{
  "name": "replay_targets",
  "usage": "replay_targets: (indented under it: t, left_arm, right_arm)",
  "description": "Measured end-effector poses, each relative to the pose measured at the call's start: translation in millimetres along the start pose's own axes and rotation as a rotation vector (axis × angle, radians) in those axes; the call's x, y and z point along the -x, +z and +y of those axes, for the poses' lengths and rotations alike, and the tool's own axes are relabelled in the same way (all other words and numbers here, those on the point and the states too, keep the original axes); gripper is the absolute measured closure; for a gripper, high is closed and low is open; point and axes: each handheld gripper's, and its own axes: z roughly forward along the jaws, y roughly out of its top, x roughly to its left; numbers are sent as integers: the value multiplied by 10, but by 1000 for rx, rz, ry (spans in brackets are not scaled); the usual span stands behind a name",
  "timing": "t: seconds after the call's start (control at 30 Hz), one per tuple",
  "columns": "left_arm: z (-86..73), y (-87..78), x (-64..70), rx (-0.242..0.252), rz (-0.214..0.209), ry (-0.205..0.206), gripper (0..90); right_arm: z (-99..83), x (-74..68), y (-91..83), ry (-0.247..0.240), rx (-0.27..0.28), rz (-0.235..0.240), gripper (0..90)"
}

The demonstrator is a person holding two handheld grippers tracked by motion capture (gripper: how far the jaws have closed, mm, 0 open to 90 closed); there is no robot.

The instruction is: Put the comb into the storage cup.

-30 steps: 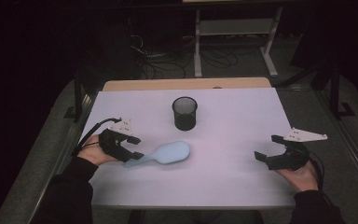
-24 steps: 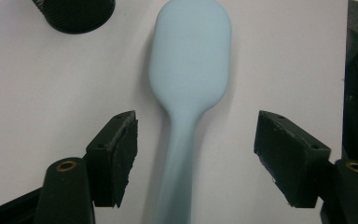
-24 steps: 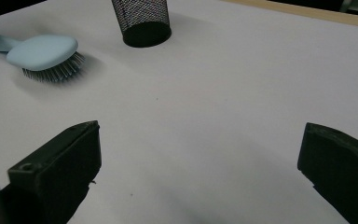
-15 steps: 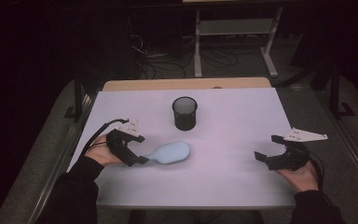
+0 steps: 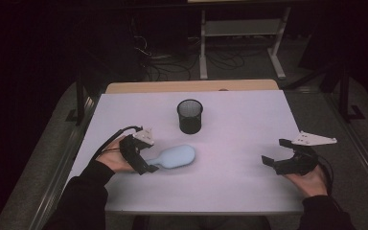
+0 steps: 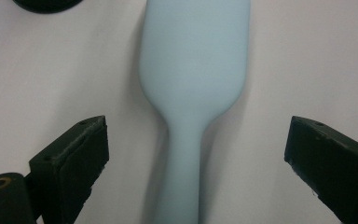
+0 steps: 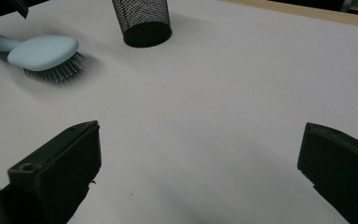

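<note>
The left tongs [image 5: 146, 165] are now straddling the handle of the pale blue hairbrush [image 5: 175, 156], having slid forward since a second ago; their jaws are gaping wide on either side, touching nothing. The right tongs [image 5: 274, 154] are sitting spread and unmoved over the bare tabletop [image 5: 239, 124]. Farther back, the black mesh cup [image 5: 190, 116] is standing upright beyond the brush.

Table [image 5: 249, 191] (white): hairbrush [image 5: 175, 156], mesh cup [image 5: 189, 116]
</note>
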Motion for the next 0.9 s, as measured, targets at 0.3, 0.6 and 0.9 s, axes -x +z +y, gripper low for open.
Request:
replay_targets:
  t: [0.3,0.6,0.9]
  left_arm:
    - [-12,110,-20,-24,-9,4,123]
    - [-55,150,-47,-36,-6,1,198]
    - [-68,193,-52,-47,-8,12,319]
  right_arm:
    - [-1,1,-1,0,0,0,0]
    - [-1,2,0,0,0,0,0]
    - [-1,2,-5,0,1,1,0]
